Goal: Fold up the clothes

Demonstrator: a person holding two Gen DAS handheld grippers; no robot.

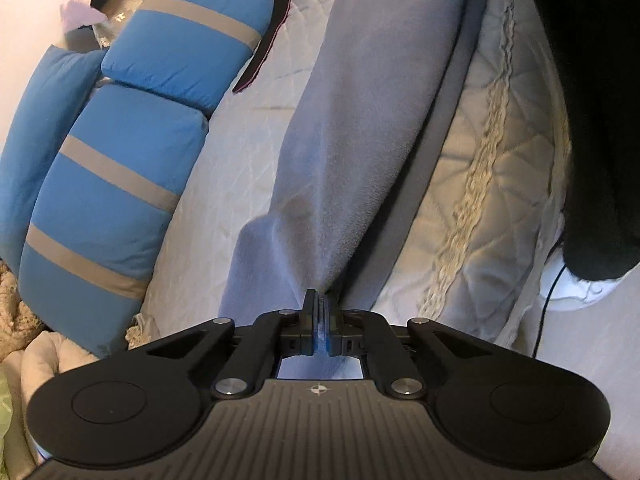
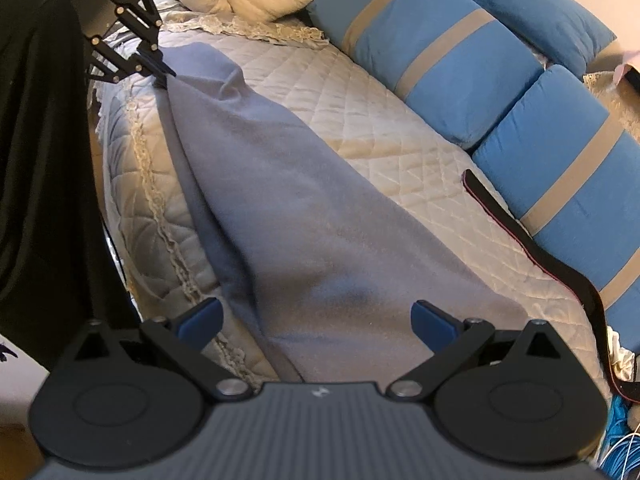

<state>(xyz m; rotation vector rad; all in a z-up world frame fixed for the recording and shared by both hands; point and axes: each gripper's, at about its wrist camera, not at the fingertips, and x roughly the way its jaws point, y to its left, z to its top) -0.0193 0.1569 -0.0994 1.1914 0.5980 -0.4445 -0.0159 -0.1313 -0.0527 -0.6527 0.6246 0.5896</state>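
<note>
Two grippers worked over a quilted white bed (image 2: 360, 112), where a grey-blue cloth (image 2: 304, 216) lay stretched lengthwise along the near side, close to the lace-trimmed edge. The left gripper (image 1: 319, 312) had its jaws pressed together on one end of that cloth, the fabric bunched into a pinched ridge that rose from the bed into the pads; the right wrist view showed the same gripper (image 2: 168, 74) at the far end of the cloth, its tips on the corner. The right gripper (image 2: 316, 322) hung just above the near end with its jaws spread wide, blue pads (image 2: 434, 320) on either side and nothing held. Blue cushions with tan stripes (image 2: 444, 64) lined the far side of the bed, with a dark strap (image 2: 560, 268) lying just beside them.
</note>
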